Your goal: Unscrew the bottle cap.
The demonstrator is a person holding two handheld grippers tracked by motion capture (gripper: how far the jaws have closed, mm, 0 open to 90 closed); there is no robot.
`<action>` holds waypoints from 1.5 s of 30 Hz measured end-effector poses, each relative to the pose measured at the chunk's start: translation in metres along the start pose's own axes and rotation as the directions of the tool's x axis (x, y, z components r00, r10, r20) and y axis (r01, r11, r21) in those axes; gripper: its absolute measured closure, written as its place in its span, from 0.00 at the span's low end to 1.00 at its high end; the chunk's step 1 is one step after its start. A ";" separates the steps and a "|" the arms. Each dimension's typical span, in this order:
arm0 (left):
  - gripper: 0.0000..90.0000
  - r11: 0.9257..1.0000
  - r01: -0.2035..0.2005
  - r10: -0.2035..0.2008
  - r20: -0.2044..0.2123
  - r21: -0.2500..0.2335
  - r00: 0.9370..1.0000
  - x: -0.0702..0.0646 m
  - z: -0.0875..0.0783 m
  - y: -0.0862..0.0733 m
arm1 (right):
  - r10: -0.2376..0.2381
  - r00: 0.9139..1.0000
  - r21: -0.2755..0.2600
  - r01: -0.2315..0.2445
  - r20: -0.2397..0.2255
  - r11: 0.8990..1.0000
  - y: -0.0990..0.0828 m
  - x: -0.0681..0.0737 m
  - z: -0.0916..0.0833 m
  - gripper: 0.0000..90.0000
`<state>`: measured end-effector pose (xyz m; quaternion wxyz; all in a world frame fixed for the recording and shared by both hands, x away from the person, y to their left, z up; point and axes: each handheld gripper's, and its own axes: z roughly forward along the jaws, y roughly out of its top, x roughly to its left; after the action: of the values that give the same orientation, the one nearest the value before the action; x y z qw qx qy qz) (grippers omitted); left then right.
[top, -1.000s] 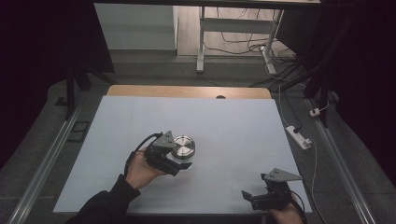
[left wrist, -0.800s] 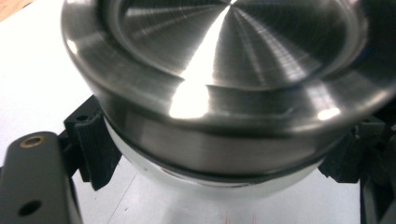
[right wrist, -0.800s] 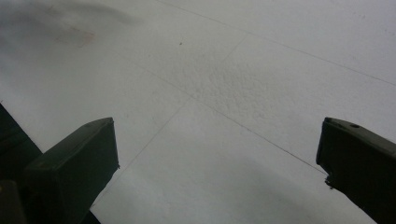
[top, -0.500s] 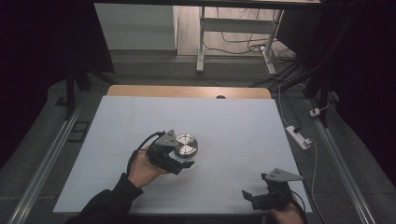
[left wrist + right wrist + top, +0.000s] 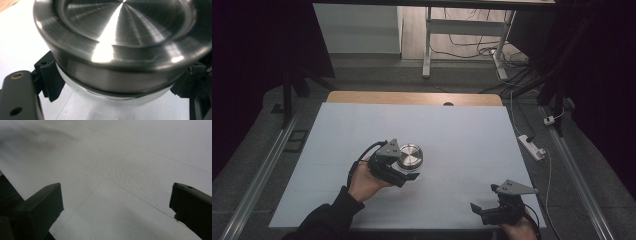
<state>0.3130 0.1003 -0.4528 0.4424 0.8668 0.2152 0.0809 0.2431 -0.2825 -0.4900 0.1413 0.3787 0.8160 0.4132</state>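
A round steel tin (image 5: 410, 156) with a flat, ringed lid stands on the white table top (image 5: 462, 130), left of the middle. My left gripper (image 5: 407, 164), held by a hand in a dark sleeve, reaches it from the left and is shut on its body. In the left gripper view the tin (image 5: 117, 45) sits close up, with a black jaw pressed against each side of its lower, whitish part. My right gripper (image 5: 484, 199) rests near the table's front right corner, pointing left. In its own view the right gripper (image 5: 117, 202) stands open over bare white table.
A strip of wood (image 5: 412, 97) borders the table's far edge. A white power strip (image 5: 532, 146) and cables lie on the floor to the right. A metal rail (image 5: 262, 170) runs along the floor to the left, and a desk frame (image 5: 428, 40) stands behind.
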 end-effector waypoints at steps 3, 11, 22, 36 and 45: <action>0.17 1.000 0.008 -0.008 0.000 -0.001 1.000 0.000 0.000 -0.001 | -0.008 1.000 -0.008 0.008 -0.002 1.000 0.002 0.002 0.000 0.00; 0.17 1.000 0.009 -0.009 0.003 0.000 1.000 0.000 0.002 -0.003 | -0.044 0.999 -0.020 0.043 -0.022 0.999 0.010 0.009 0.003 0.00; 0.17 1.000 0.016 -0.016 0.011 -0.010 1.000 0.001 0.000 -0.003 | -0.076 0.994 -0.069 0.070 -0.084 0.995 0.027 0.017 0.008 0.00; 0.17 1.000 0.019 -0.019 0.008 -0.012 1.000 0.002 -0.002 -0.004 | -0.110 0.979 -0.104 0.093 -0.172 0.990 0.064 0.035 0.022 0.00; 0.17 1.000 0.019 -0.019 0.002 -0.016 1.000 0.002 -0.002 -0.004 | -0.138 0.970 -0.112 0.117 -0.200 0.987 0.090 0.047 0.037 0.00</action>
<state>0.3124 0.1049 -0.4549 0.4502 0.8614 0.2221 0.0775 0.2766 -0.1935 -0.4384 0.1003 0.2728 0.8274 0.4806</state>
